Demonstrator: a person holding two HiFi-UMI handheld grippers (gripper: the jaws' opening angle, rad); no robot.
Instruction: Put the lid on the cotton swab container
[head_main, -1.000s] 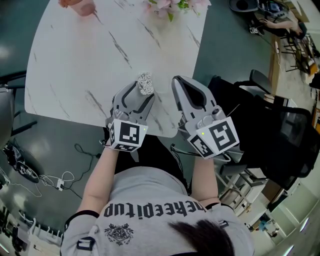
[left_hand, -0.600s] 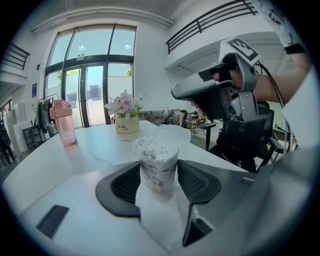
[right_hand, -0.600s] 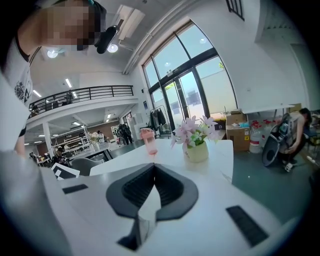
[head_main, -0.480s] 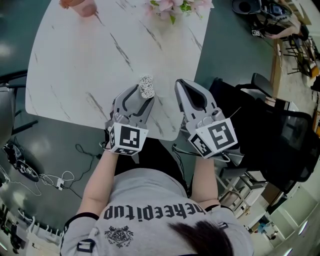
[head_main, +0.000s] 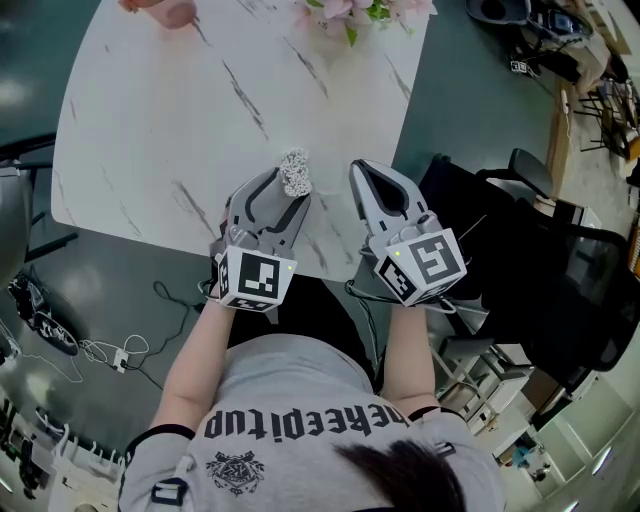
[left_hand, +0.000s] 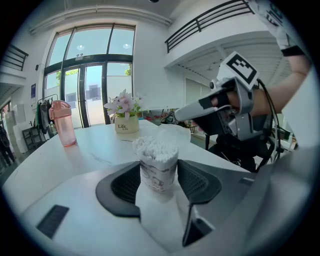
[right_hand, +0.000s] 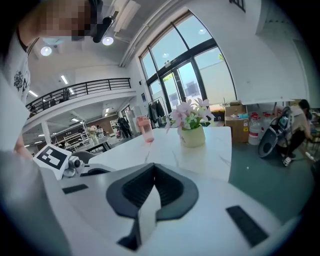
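A tall glass-fronted hall with a balcony is surrounding a white marble table (head_main: 150, 120). The cotton swab container (left_hand: 158, 152) is standing upright near the table's near edge, toward its right near corner. Its long axis is running vertically and its open mouth is facing up, packed with swab heads. The left gripper (left_hand: 159, 172) is clamping it, a pad pressing on each side. The right gripper (right_hand: 154, 169) is hovering just beside, its jaws pressing together on nothing. The head view is showing only the swab tops. The left gripper view is showing the container's printed wall, plus a pink bottle (left_hand: 63, 122) and a flower pot (left_hand: 126, 123) toward the far edge.
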